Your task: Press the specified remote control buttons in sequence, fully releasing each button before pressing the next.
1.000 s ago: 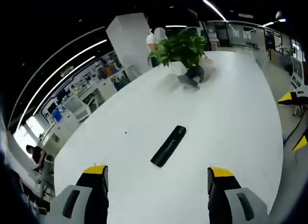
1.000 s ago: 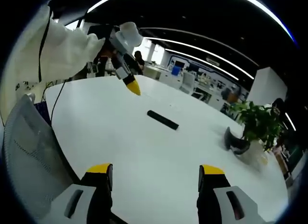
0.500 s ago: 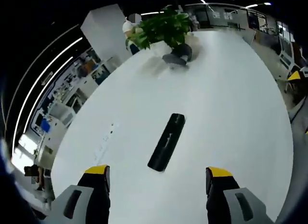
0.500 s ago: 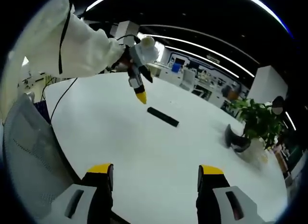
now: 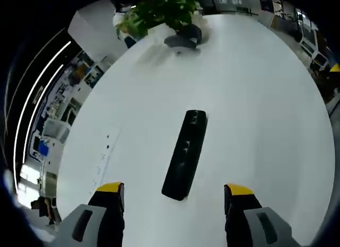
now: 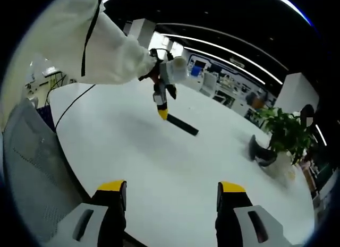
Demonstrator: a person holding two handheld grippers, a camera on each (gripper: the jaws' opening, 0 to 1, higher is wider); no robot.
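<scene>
— What do we have on the left side?

— In the left gripper view our left gripper (image 5: 173, 194) hangs over the white table (image 5: 265, 109), its yellow-tipped jaws spread wide with nothing between them. The black remote control (image 5: 185, 154) lies flat on the table just beyond the jaws, its long axis running away from us and its near end between the two tips. Left of it we see a flat white strip (image 5: 104, 158) lying on the tabletop.

— And farther out?

— At the far end of the table stands a potted plant (image 5: 164, 8), with a dark object (image 5: 183, 37) resting just in front of it; we cannot tell what it is.

— What about the right side?

— In the right gripper view our right gripper (image 6: 166, 191) is held near the table's edge, jaws wide apart and holding nothing. From the left a white sleeve (image 6: 79, 45) reaches in, carrying the left gripper (image 6: 162, 101), whose yellow tip points down right beside the near end of the remote control (image 6: 182, 125). We cannot tell whether it touches. The plant (image 6: 284, 133) stands far right, well apart from the remote.
</scene>
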